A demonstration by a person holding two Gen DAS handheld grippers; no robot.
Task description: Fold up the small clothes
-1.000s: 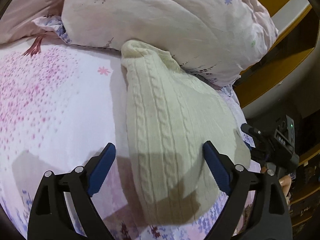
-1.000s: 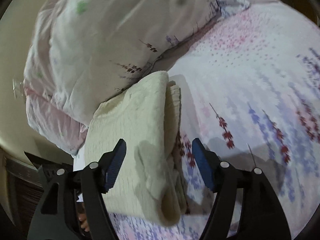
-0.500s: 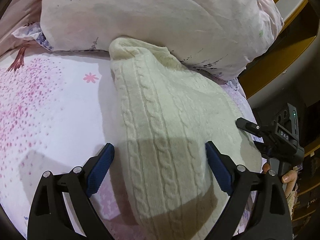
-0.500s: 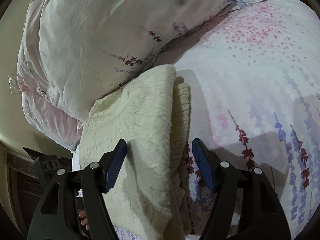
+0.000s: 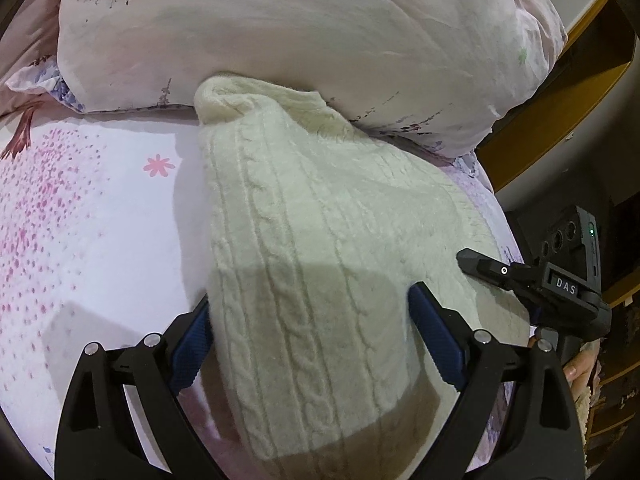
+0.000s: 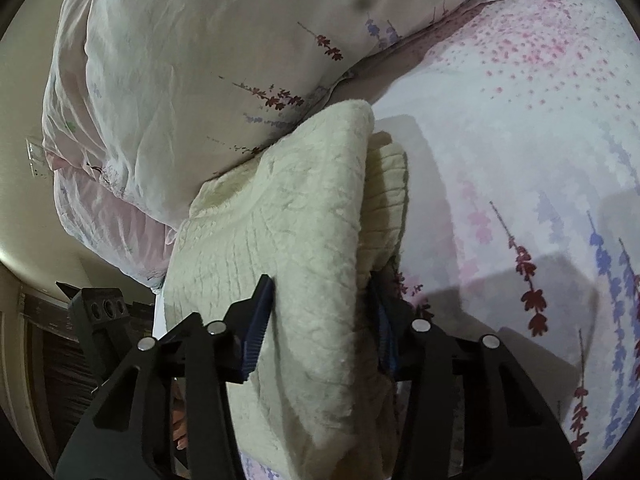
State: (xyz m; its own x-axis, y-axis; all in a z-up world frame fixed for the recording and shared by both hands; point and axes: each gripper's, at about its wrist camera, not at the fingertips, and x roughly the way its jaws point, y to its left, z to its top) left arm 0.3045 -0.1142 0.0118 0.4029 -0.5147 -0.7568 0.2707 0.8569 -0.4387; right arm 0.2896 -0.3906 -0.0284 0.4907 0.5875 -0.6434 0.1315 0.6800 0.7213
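Note:
A folded cream cable-knit sweater lies on the floral bed sheet, its far end against a pillow. My left gripper is open, with its blue-padded jaws on either side of the sweater's near edge. In the right wrist view the same sweater shows as a thick folded stack. My right gripper is open with its jaws straddling the folded edge, the fabric filling the gap. The right gripper also shows in the left wrist view at the sweater's right side.
A large pale floral pillow lies behind the sweater and overlaps its far edge; it also shows in the right wrist view. A wooden bed frame stands at the right. The bed edge lies just beyond the sweater's right side.
Both grippers have moved forward onto the sweater, so its near edges now sit between the jaws. The right gripper's jaws stand closer together around the fold.

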